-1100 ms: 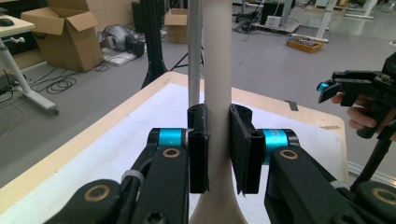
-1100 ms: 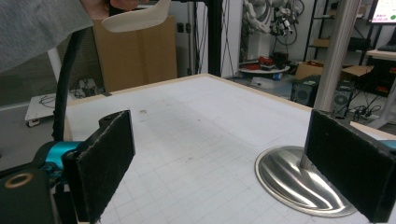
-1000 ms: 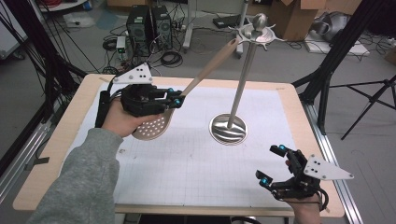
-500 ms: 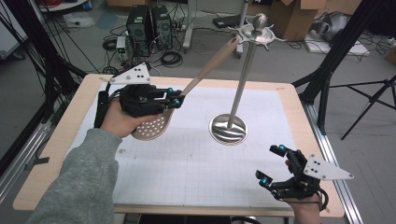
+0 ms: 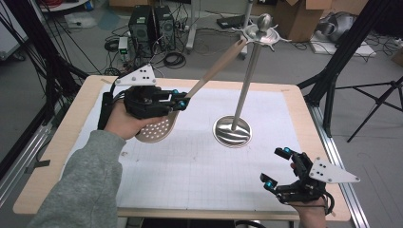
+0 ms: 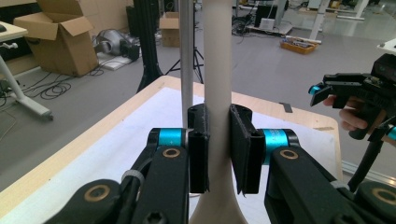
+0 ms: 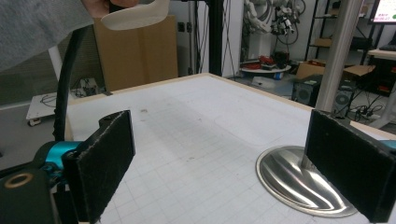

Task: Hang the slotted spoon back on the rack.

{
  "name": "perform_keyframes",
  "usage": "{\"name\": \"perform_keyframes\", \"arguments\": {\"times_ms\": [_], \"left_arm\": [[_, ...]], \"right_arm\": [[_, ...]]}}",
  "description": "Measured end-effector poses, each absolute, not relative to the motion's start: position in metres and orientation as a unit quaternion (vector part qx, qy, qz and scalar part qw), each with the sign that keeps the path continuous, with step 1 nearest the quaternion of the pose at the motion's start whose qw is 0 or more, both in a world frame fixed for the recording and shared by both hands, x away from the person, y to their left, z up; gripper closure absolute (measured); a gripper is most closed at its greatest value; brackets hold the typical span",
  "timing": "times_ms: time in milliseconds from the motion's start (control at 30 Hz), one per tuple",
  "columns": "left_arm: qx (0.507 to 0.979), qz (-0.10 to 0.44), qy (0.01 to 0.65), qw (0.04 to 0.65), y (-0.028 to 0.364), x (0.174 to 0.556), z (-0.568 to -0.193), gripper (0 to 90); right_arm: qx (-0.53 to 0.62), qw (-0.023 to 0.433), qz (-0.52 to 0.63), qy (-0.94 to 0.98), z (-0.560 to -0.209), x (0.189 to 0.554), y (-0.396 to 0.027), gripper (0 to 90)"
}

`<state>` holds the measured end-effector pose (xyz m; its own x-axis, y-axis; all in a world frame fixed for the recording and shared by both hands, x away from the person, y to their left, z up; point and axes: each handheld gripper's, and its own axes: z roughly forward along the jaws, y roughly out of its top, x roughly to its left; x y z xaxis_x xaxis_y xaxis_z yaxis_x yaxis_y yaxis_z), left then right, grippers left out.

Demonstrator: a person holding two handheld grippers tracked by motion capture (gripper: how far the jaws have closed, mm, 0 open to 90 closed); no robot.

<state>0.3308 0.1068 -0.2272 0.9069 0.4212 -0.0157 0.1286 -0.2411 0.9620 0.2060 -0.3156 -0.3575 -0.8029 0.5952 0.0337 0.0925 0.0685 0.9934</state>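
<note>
Beige slotted spoon (image 5: 190, 102) clamped in left gripper (image 5: 179, 102), handle tip at the stand (image 5: 247, 80) top hooks, same as a second ago | left gripper view: pads squeeze handle (image 6: 217, 70) | right gripper view: right gripper (image 7: 224, 163) gaping over counter (image 7: 187, 140), idle, so hanging isn't done
</note>
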Motion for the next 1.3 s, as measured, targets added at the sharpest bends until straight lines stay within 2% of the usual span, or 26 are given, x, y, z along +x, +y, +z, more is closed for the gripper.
{"name": "perform_keyframes", "arguments": {"times_ms": [1300], "left_arm": [[0.776,0.134,0.189,0.586,0.1058,0.3339,-0.2302,77.8]], "right_arm": [[0.244,0.197,0.637,0.704,-0.3580,0.2054,-0.3170,7.4]]}}
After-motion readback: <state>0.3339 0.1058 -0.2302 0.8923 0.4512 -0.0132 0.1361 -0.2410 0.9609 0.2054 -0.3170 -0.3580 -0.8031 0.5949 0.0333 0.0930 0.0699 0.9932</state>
